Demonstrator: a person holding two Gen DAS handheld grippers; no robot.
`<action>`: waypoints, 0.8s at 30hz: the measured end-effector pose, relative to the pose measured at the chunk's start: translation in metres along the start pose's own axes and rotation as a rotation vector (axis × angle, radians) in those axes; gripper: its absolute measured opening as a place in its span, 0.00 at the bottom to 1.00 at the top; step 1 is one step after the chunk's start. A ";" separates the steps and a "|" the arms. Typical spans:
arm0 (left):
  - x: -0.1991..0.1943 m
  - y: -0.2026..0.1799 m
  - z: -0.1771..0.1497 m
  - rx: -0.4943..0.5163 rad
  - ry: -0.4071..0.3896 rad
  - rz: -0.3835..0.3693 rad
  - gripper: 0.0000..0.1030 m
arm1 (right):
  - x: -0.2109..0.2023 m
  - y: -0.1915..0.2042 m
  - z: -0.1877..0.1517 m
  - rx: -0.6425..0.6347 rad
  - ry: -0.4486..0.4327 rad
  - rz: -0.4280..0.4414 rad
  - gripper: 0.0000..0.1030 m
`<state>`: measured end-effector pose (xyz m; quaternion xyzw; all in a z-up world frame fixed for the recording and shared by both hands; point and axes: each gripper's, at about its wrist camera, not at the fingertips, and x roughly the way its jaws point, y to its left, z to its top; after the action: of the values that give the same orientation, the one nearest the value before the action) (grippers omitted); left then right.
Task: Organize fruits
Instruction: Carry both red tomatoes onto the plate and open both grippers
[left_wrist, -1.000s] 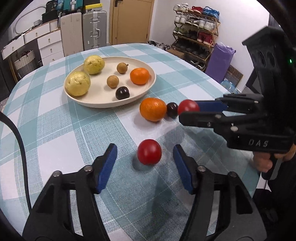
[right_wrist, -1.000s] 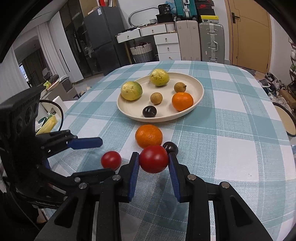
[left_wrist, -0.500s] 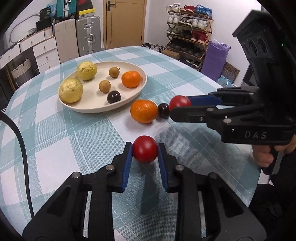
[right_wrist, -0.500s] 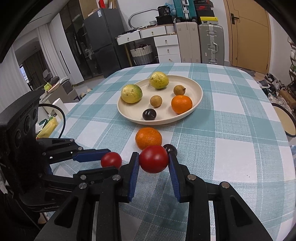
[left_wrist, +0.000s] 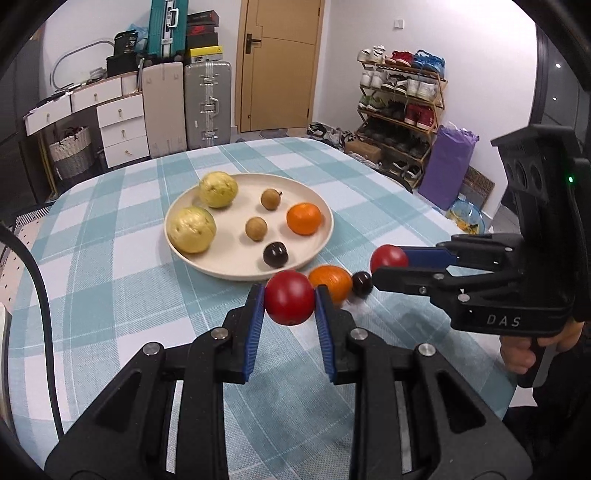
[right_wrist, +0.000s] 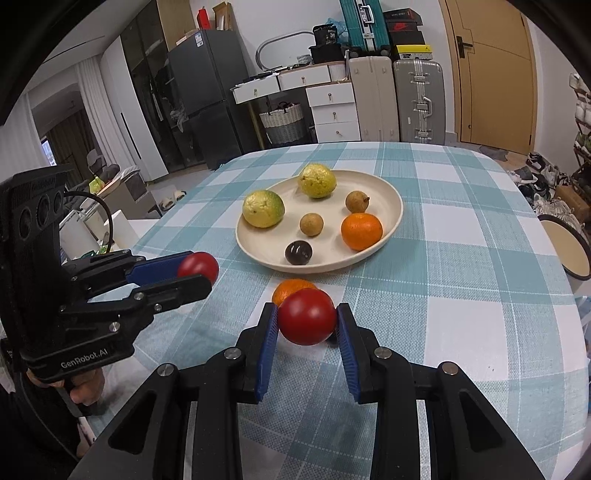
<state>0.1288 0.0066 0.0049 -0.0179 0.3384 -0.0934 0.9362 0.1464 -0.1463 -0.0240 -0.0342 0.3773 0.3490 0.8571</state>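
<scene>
You clamped a red fruit in each gripper: left gripper (left_wrist: 289, 303), right gripper (right_wrist: 306, 316). Six fruits sat on the plate (left_wrist: 317, 243); an orange (left_wrist: 330, 282) and a dark fruit (left_wrist: 362, 283) waited beside it.

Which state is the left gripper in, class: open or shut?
Shut. The left gripper has both blue pads pressed against a red tomato, lifted above the checked tablecloth.

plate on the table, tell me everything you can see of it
The plate is round, shallow and cream-coloured, with a low raised rim and a matte, ceramic-like look. It sits flat on the checked tablecloth, uncovered. In it lie two yellow-green fruits, two small brown fruits, an orange and one dark fruit, all apart. Neither gripper touches it.
</scene>
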 end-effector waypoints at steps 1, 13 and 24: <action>0.000 0.002 0.002 -0.001 -0.004 0.004 0.24 | 0.001 0.000 0.002 0.000 -0.002 -0.001 0.32; 0.016 0.018 0.025 -0.029 -0.034 0.005 0.24 | 0.013 0.000 0.026 -0.015 -0.015 -0.009 0.32; 0.034 0.031 0.038 -0.040 -0.030 0.004 0.24 | 0.029 -0.013 0.040 -0.014 -0.003 -0.026 0.32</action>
<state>0.1835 0.0293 0.0104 -0.0374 0.3260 -0.0845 0.9408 0.1932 -0.1266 -0.0178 -0.0443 0.3729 0.3406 0.8619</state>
